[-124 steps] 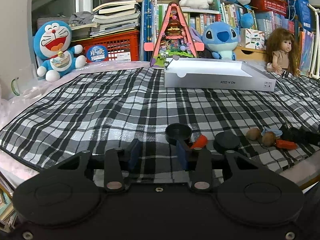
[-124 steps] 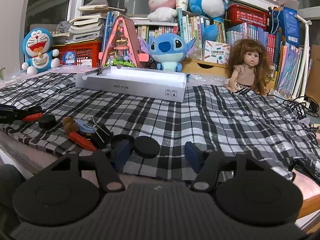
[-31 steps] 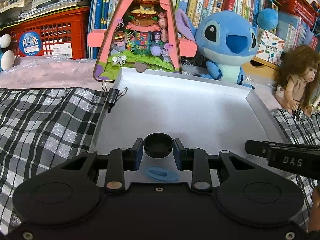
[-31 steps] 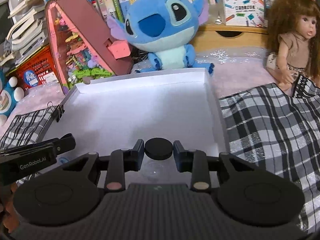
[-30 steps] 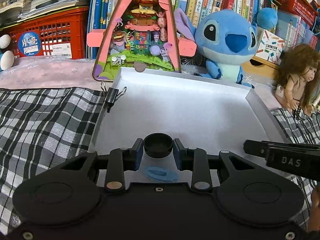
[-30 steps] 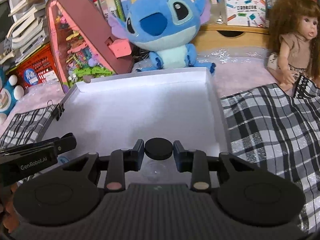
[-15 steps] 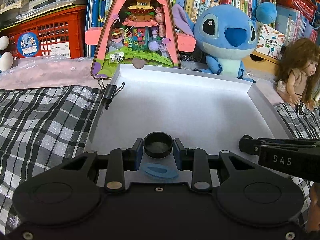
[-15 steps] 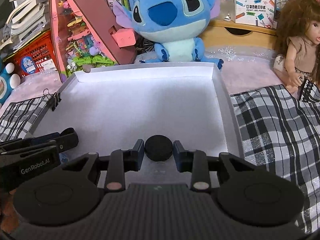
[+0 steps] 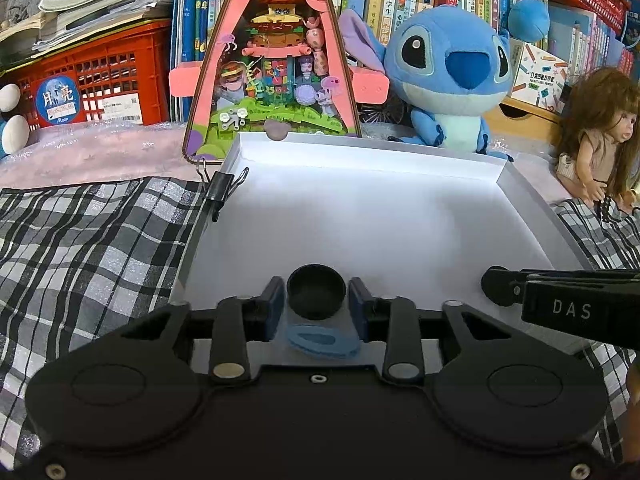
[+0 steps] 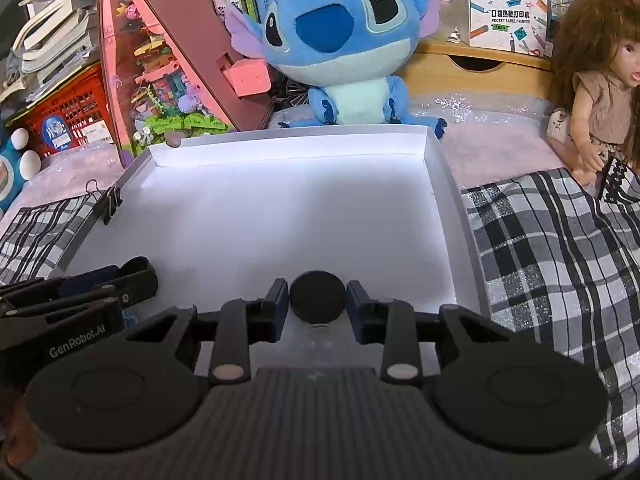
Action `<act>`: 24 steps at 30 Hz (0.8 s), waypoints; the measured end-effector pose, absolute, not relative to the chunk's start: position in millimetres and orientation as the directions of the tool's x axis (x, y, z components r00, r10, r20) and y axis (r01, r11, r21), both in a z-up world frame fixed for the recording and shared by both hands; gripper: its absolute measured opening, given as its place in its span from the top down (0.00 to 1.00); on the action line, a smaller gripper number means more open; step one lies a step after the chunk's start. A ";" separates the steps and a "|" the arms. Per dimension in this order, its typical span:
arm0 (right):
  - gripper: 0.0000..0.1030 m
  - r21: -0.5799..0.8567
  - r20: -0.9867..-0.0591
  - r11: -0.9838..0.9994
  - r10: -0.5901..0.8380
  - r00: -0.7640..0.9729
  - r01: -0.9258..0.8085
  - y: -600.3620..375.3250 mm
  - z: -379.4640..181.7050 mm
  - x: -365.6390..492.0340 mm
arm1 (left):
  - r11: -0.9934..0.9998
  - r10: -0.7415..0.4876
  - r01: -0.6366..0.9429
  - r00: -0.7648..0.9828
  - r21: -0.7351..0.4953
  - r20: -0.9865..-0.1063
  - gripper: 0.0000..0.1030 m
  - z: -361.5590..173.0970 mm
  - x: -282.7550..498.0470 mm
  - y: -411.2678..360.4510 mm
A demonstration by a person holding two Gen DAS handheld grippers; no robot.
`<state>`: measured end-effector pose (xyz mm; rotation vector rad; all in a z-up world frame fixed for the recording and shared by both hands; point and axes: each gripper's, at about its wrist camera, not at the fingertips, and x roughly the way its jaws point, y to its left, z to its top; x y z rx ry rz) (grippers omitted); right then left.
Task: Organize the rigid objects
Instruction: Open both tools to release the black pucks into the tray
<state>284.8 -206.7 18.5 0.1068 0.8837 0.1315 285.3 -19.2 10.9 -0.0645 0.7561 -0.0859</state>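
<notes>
Left wrist view: the left gripper [image 9: 316, 312] is hanging over the white tray [image 9: 524, 188], its jaws just easing apart, slim gaps showing on both sides of the black cap [image 9: 316, 297], which sits open side up between the pads at lower centre. A blue piece [image 9: 322, 342] is lying just below it.

Right wrist view: the right gripper [image 10: 317, 307] is also loosening, the black disc [image 10: 317, 297] sitting dead centre between its pads, a sliver clear each side, low over the tray's near edge. Lifting straight back looks enough for both.
</notes>
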 end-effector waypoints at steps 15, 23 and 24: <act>0.27 0.123 -0.693 0.983 0.185 0.697 -0.139 -214.1 50.2 246.1 | 0.992 -0.120 0.116 0.789 -0.046 -0.602 0.33 44.8 226.4 -14.8; 0.18 0.105 -0.636 0.972 0.228 0.738 -0.211 -213.1 65.7 199.5 | 0.984 -0.167 0.168 0.797 -0.052 -0.581 0.30 51.0 179.3 -13.1; 0.17 0.102 -0.631 0.970 0.234 0.740 -0.220 -212.9 67.0 194.0 | 0.984 -0.169 0.170 0.795 -0.053 -0.583 0.30 50.2 174.4 -12.4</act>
